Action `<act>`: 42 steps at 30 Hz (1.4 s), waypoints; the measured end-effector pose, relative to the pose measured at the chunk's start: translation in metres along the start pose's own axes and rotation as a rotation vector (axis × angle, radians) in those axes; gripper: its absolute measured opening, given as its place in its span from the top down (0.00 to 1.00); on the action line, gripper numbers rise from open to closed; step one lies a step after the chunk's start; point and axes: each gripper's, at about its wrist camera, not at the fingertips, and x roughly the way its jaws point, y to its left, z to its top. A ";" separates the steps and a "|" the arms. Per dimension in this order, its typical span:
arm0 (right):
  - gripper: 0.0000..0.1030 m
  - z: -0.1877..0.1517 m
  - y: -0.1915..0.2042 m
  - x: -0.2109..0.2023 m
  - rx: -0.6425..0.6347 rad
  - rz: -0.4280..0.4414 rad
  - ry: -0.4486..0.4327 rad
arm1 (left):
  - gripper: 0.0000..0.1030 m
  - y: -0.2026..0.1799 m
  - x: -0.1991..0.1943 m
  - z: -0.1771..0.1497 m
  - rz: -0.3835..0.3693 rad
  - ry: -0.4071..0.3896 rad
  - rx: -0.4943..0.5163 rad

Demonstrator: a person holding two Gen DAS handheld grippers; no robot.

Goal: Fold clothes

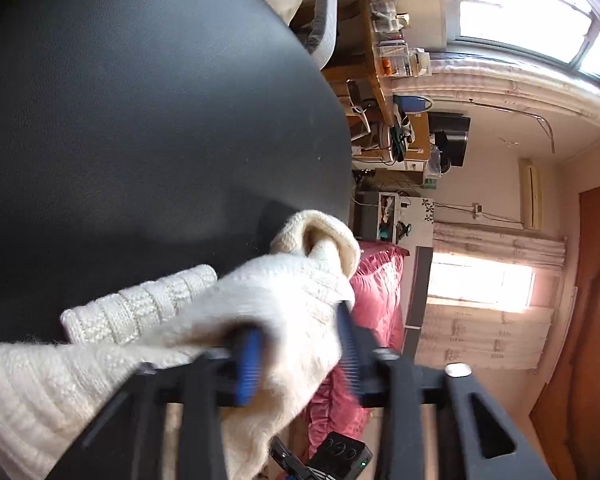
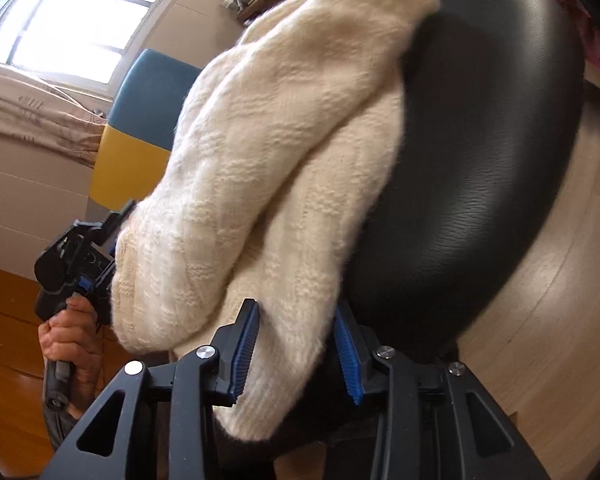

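**Cream sweater draped over black table, both grippers at its hem**

Black leather-grained tabletop fills both views, with one cream cable-knit sweater lying across its edge. Two grippers work on it. The right gripper has its two blue ribbed pads on either side of a hanging fold of the knit; the jaws are partly open, the left pad touching the wool while the other pad stands just clear of it, so no firm pinch shows. The left gripper has wool bunched between its two blue pads, jaws nearly closed, gripping the sweater's edge. In the right wrist view a hand holds that gripper's black handle beside the sweater.

The sweater is thick, fuzzy and doubled over itself, one ribbed cuff resting on the tabletop. Beyond lie one pink quilted cover, one blue-and-yellow chair back, a cluttered wooden desk and two bright windows.
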 end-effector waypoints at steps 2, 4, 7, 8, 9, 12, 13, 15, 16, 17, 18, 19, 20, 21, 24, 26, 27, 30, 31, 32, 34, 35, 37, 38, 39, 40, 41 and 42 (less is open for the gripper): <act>0.76 0.002 0.014 0.007 -0.101 -0.090 0.007 | 0.94 -0.002 0.003 -0.002 -0.005 -0.033 0.025; 0.86 0.003 0.032 0.014 -0.224 -0.185 0.013 | 0.95 -0.005 -0.007 -0.004 -0.029 -0.078 0.058; 0.89 0.004 0.063 0.025 -0.440 -0.339 0.014 | 0.95 -0.027 -0.037 -0.013 -0.047 -0.159 0.155; 0.89 0.006 0.074 0.024 -0.496 -0.377 -0.002 | 0.95 -0.037 -0.052 -0.017 -0.062 -0.187 0.191; 0.89 0.008 0.084 0.023 -0.552 -0.414 -0.019 | 0.95 -0.047 -0.067 -0.021 -0.078 -0.216 0.228; 0.89 0.022 0.113 0.004 -0.693 -0.518 -0.104 | 0.95 -0.084 -0.136 -0.040 -0.118 -0.355 0.358; 0.89 0.027 0.121 -0.003 -0.732 -0.547 -0.130 | 0.95 -0.096 -0.162 -0.047 -0.123 -0.406 0.400; 0.89 0.035 0.130 -0.009 -0.801 -0.620 -0.145 | 0.95 -0.107 -0.211 -0.069 -0.104 -0.500 0.488; 0.89 0.040 0.133 -0.006 -0.823 -0.666 -0.148 | 0.95 -0.113 -0.235 -0.080 -0.093 -0.545 0.531; 0.89 0.046 0.130 -0.004 -0.824 -0.701 -0.135 | 0.95 -0.112 -0.250 -0.093 -0.061 -0.567 0.571; 0.89 0.054 0.126 0.000 -0.813 -0.724 -0.116 | 0.95 -0.112 -0.264 -0.106 -0.026 -0.589 0.609; 0.87 0.059 0.120 0.000 -0.782 -0.701 -0.107 | 0.95 -0.105 -0.273 -0.118 0.045 -0.594 0.629; 0.84 0.065 0.114 0.000 -0.752 -0.677 -0.098 | 0.95 -0.095 -0.276 -0.126 0.089 -0.557 0.644; 0.84 0.065 0.104 -0.002 -0.726 -0.675 -0.089 | 0.95 -0.077 -0.274 -0.131 0.145 -0.519 0.624; 0.82 0.061 0.089 -0.005 -0.689 -0.677 -0.094 | 0.87 -0.011 -0.261 -0.137 0.272 -0.398 0.490; 0.77 0.055 0.097 -0.004 -0.684 -0.684 -0.128 | 0.87 0.036 -0.250 -0.139 0.339 -0.316 0.378; 0.77 0.052 0.107 -0.004 -0.702 -0.689 -0.151 | 0.87 0.057 -0.251 -0.141 0.326 -0.297 0.323; 0.77 0.039 0.139 -0.002 -0.766 -0.659 -0.195 | 0.86 0.096 -0.272 -0.155 0.236 -0.307 0.227; 0.77 0.033 0.150 -0.001 -0.791 -0.618 -0.192 | 0.82 0.102 -0.284 -0.161 0.199 -0.333 0.204; 0.76 0.027 0.161 0.001 -0.815 -0.576 -0.189 | 0.74 0.108 -0.295 -0.167 0.162 -0.358 0.181; 0.74 0.001 0.184 0.012 -0.892 -0.465 -0.131 | 0.67 0.128 -0.322 -0.175 0.155 -0.442 0.102; 0.74 -0.013 0.194 0.019 -0.936 -0.423 -0.100 | 0.65 0.146 -0.334 -0.174 0.177 -0.480 0.039; 0.74 -0.040 0.213 0.038 -0.998 -0.352 -0.028 | 0.65 0.180 -0.348 -0.172 0.189 -0.534 -0.077; 0.74 -0.054 0.222 0.048 -1.029 -0.316 0.008 | 0.65 0.198 -0.352 -0.171 0.181 -0.552 -0.130; 0.74 -0.067 0.227 0.056 -1.042 -0.282 0.043 | 0.65 0.214 -0.354 -0.171 0.171 -0.568 -0.182; 0.74 -0.082 0.233 0.067 -1.053 -0.249 0.081 | 0.65 0.224 -0.349 -0.170 0.122 -0.562 -0.215; 0.74 -0.094 0.237 0.074 -1.061 -0.230 0.107 | 0.65 0.234 -0.344 -0.170 0.074 -0.555 -0.246; 0.74 -0.105 0.241 0.080 -1.069 -0.211 0.133 | 0.63 0.240 -0.339 -0.168 0.020 -0.548 -0.265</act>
